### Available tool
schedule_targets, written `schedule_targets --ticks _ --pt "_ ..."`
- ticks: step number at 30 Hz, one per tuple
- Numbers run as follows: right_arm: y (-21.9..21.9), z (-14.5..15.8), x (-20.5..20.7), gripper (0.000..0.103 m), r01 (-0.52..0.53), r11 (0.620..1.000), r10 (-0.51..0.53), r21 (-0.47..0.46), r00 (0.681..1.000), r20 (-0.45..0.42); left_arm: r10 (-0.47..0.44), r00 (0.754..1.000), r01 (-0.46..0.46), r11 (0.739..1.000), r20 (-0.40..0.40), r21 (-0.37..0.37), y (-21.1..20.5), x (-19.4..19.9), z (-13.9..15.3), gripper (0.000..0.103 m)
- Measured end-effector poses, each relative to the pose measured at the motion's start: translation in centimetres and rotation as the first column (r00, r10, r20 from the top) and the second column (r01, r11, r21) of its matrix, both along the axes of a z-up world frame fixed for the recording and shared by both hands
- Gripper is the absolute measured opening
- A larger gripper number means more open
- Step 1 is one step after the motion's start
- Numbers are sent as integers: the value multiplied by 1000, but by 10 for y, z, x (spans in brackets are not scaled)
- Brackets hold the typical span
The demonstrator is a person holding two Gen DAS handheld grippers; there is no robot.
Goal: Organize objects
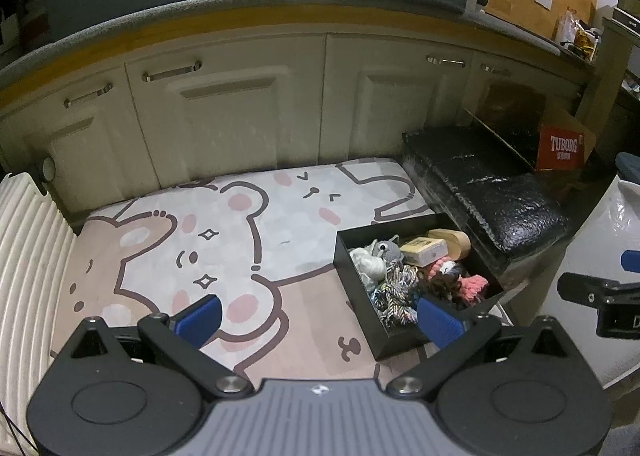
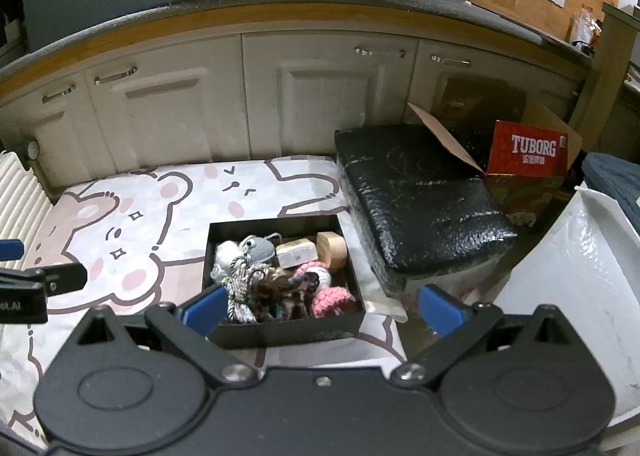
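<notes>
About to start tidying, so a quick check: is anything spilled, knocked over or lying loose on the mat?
Nothing stands out. The black box sits flat on the bear-print mat, its toys heaped inside, none visibly outside.

Your left gripper (image 1: 318, 318) is held level and pointing forward, its two blue-padded fingers (image 1: 200, 318) spread wide apart with nothing between them. Your right gripper (image 2: 320, 308) is in the same pose, its blue fingers (image 2: 442, 308) also spread wide and holding nothing. The two grippers sit side by side and apart: the tip of your right gripper shows at the right edge of the left wrist view, and your left gripper's tip shows at the left edge of the right wrist view.
</notes>
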State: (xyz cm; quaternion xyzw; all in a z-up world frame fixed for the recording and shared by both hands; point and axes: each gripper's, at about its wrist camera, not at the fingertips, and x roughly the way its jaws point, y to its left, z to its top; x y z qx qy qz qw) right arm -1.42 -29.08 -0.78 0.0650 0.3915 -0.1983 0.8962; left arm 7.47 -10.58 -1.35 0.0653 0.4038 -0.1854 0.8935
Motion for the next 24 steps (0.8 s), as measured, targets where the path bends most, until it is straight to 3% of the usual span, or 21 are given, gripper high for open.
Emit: schedule_targets --ticks 7,24 --pt "8 -1 -6 103 25 999 -25 -42 1000 -4 5 1000 -5 1000 -17 9 2 -1 -1 102" --pt "10 -2 -4 103 5 1000 -6 -26 1000 -9 3 1000 -3 1000 -12 25 2 -3 -1 102"
